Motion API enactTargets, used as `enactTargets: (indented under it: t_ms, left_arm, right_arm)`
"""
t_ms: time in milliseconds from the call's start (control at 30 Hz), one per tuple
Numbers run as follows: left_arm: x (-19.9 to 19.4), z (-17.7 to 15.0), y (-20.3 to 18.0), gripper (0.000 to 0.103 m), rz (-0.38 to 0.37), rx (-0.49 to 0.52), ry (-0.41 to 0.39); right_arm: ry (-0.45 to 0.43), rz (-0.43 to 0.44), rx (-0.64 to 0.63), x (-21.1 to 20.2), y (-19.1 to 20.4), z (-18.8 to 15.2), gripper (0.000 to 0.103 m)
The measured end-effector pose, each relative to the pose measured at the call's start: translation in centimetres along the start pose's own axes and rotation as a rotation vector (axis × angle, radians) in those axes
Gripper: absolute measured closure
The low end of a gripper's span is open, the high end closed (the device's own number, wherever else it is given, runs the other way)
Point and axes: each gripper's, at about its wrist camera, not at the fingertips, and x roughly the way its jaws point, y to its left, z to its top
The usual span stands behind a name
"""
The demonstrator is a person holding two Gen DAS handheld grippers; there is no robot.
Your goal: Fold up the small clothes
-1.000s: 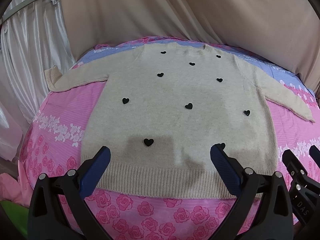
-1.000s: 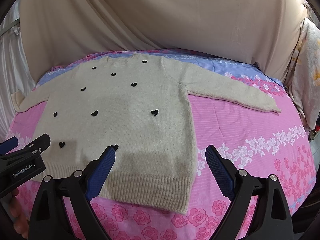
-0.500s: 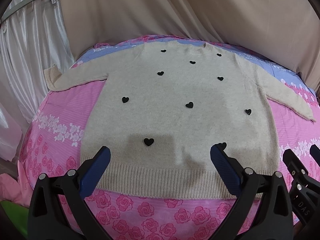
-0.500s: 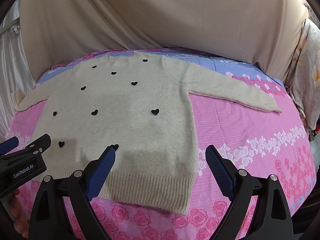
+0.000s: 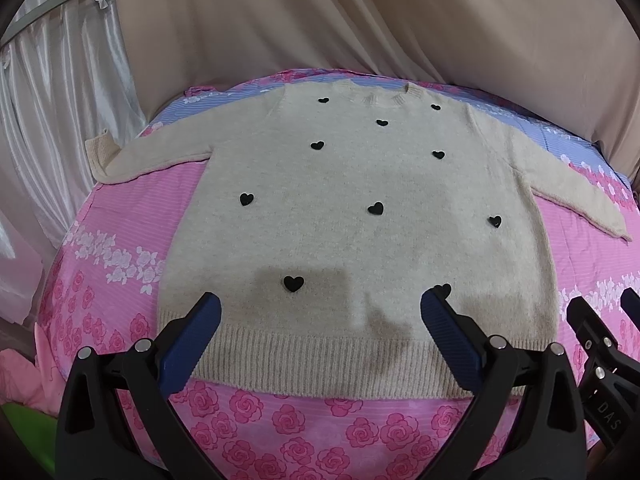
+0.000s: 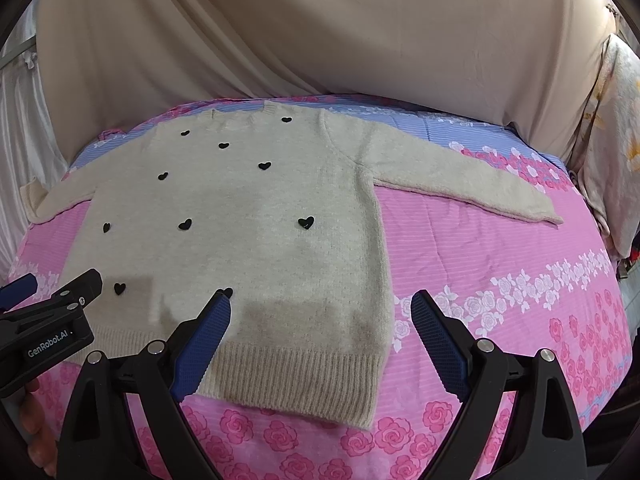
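Observation:
A beige knit sweater (image 5: 352, 216) with small black hearts lies flat, front up, on a pink rose-print bed, sleeves spread to both sides and ribbed hem nearest me. It also shows in the right wrist view (image 6: 248, 224). My left gripper (image 5: 320, 308) is open and empty, hovering above the hem's left half. My right gripper (image 6: 320, 308) is open and empty above the hem's right corner. Each gripper shows at the edge of the other's view: the right one (image 5: 608, 312) and the left one (image 6: 52, 288).
The bed sheet (image 6: 500, 280) is pink with a blue striped band at the far side. Beige drapes (image 5: 360, 20) hang behind the bed, a white curtain (image 5: 52, 100) stands at the left, and a floral cloth (image 6: 612, 140) hangs at the right.
Both views have shifted very slightly; the sweater sits a touch higher in frame. The grippers stay open and the sweater has not moved.

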Motion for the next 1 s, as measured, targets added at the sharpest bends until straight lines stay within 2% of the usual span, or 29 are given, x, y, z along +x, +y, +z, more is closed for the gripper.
enactTargets:
  t_ms: [500, 667, 800, 1000]
  left_arm:
    - [0.8, 0.0, -0.3, 0.005, 0.0, 0.005, 0.034]
    - [2.0, -0.6, -0.9, 0.005, -0.007, 0.0, 0.078]
    - [2.9, -1.3, -1.3, 0.005, -0.029, -0.016, 0.115]
    - [3.7, -1.6, -2.5, 0.005, -0.035, -0.042, 0.134]
  right_arm:
    - [0.038, -0.006, 0.014, 1.1, -0.6, 0.0, 0.013]
    - [0.09, -0.028, 0.075, 2.7, -3.2, -0.6, 0.013]
    - [0.107, -0.112, 0.18, 4.8, -8.9, -0.5, 0.014]
    - [0.096, -0.265, 0.434, 9.5, -25.0, 2.2, 0.014]
